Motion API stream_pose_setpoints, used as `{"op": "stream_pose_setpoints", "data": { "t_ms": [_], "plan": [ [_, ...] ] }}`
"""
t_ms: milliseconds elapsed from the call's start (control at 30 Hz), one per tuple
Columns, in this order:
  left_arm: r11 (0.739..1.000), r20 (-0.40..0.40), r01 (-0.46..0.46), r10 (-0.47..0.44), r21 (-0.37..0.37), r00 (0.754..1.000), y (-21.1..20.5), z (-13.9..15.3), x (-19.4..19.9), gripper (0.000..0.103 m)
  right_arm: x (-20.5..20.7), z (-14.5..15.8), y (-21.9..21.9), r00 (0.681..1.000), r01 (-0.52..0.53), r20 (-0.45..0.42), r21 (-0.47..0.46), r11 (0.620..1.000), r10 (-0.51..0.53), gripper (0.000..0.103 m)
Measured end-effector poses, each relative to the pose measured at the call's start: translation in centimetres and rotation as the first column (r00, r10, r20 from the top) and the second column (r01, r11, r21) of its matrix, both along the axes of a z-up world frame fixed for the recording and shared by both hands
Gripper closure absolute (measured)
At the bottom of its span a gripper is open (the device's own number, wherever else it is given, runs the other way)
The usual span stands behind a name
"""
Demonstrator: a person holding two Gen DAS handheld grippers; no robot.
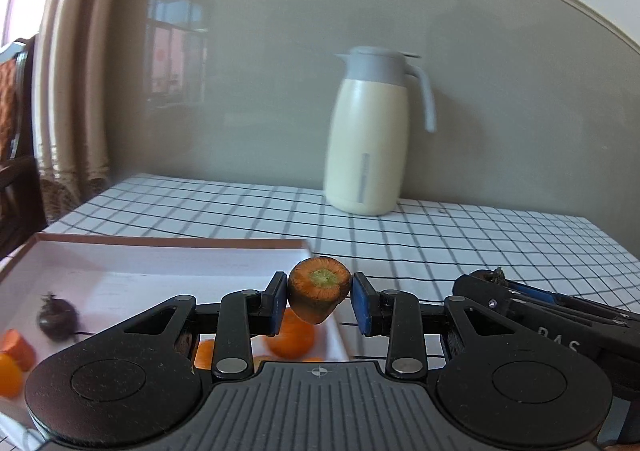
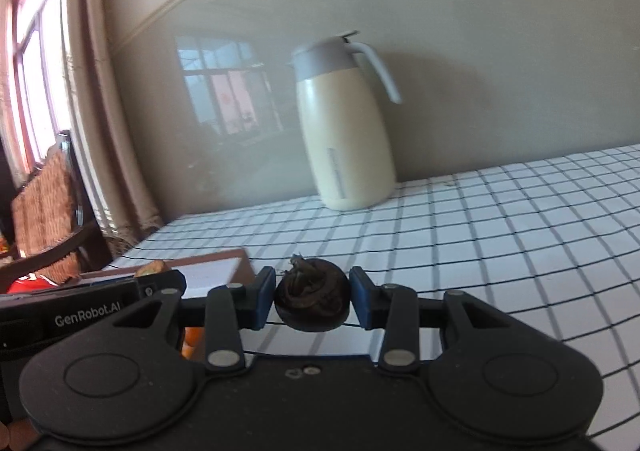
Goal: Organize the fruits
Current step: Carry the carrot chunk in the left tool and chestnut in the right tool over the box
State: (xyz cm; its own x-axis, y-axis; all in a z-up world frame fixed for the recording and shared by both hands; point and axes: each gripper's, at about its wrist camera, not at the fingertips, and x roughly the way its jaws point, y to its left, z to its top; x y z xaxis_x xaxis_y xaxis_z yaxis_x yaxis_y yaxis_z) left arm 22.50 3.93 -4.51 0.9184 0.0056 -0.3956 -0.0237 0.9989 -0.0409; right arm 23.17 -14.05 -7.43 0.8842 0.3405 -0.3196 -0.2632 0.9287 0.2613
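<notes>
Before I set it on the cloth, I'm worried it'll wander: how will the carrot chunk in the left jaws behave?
The carrot chunk looks stiff: the pads leave no visible dent. It tapers below its flat cut top, so on the narrow end it would probably tip. On its round side it may roll across the flat checked cloth.

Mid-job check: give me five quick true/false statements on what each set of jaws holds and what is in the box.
1. The left gripper holds a carrot piece. True.
2. The right gripper is empty. False: it grips a dark round fruit.
3. The jug lies on its side. False: it stands upright.
4. The white box holds another dark round fruit. True.
5. The tablecloth is plain red. False: white with a dark grid.
</notes>
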Motion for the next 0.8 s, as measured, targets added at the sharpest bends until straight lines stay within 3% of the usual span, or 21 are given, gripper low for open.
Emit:
{"op": "stream_pose_setpoints", "data": {
  "t_ms": [800],
  "plan": [
    [0.973,0.004,-0.231,0.232,-0.007,0.973,10.7,-0.3,-3.3,0.068,-0.7,0.7,9.7,0.979,-0.197,0.053,-0.03,0.98,0.199,0.071]
  ]
}}
